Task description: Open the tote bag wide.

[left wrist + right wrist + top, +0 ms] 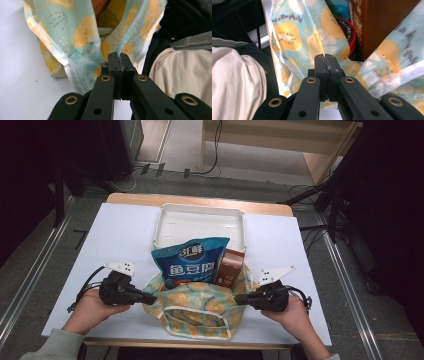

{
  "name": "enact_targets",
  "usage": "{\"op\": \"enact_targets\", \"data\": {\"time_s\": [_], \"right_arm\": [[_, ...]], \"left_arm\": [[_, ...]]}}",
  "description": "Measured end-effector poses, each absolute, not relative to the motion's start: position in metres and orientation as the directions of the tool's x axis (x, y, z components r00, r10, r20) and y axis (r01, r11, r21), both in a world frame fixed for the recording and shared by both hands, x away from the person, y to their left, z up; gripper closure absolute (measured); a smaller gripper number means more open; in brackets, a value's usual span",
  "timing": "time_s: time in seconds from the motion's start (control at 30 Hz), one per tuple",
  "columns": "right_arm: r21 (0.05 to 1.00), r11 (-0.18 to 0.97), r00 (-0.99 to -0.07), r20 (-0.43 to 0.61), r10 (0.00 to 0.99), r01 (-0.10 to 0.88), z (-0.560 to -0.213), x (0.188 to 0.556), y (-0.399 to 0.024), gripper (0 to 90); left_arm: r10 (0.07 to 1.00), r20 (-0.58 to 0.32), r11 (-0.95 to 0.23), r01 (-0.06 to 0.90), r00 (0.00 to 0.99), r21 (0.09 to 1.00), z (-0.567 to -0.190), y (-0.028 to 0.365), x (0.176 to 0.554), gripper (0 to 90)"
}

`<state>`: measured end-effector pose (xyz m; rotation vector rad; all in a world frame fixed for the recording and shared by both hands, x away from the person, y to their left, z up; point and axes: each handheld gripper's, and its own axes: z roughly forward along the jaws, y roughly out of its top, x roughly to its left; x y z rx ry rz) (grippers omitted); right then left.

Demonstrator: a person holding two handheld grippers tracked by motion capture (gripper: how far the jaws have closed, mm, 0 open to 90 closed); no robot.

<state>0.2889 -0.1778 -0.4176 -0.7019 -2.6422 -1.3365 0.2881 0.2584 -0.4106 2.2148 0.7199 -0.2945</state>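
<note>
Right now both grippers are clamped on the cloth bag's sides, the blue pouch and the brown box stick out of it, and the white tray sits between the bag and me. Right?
Not quite. In the high view the white tray lies beyond the bag, on its far side, not between it and you. The rest holds: the left gripper and right gripper are clamped on the bag's sides, with the blue pouch and brown box sticking out.

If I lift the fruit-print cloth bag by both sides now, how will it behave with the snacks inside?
Probably floppy: the fruit-print cloth bag folds and sags between the left gripper and right gripper, both shut on its fabric. The tall blue snack pouch and brown box stick out of its mouth, so they may tip or slide. The thin fabric could slip from the pads under load.
</note>
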Motion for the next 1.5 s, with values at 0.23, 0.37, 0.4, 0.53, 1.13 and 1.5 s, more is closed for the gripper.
{"op": "enact_targets", "data": {"time_s": [0.23,0.37,0.4,0.53,1.13,1.5], "right_arm": [[0.727,0.528,-0.892,0.288,0.348,0.44,-0.424,0.289,-0.175,90.0],[0.716,0.536,-0.889,0.297,0.348,0.448,-0.43,0.29,-0.175,90.0],[0.711,0.541,-0.889,0.298,0.347,0.449,-0.432,0.29,-0.174,90.0],[0.706,0.547,-0.89,0.301,0.342,0.449,-0.438,0.293,-0.171,90.0],[0.703,0.569,-0.903,0.296,0.311,0.426,-0.457,0.298,-0.165,90.0],[0.696,0.57,-0.899,0.312,0.307,0.436,-0.465,0.304,-0.166,90.0]], "left_arm": [[0.395,-0.424,-0.549,0.58,0.815,0.602,-0.417,0.253,0.286,90.0],[0.396,-0.425,-0.545,0.581,0.814,0.605,-0.423,0.25,0.288,90.0],[0.396,-0.429,-0.545,0.584,0.812,0.602,-0.424,0.25,0.289,90.0],[0.407,-0.421,-0.541,0.585,0.811,0.604,-0.429,0.249,0.293,90.0],[0.435,-0.435,-0.514,0.614,0.789,0.599,-0.453,0.249,0.3,90.0],[0.449,-0.453,-0.51,0.637,0.77,0.577,-0.461,0.253,0.306,90.0]]}}
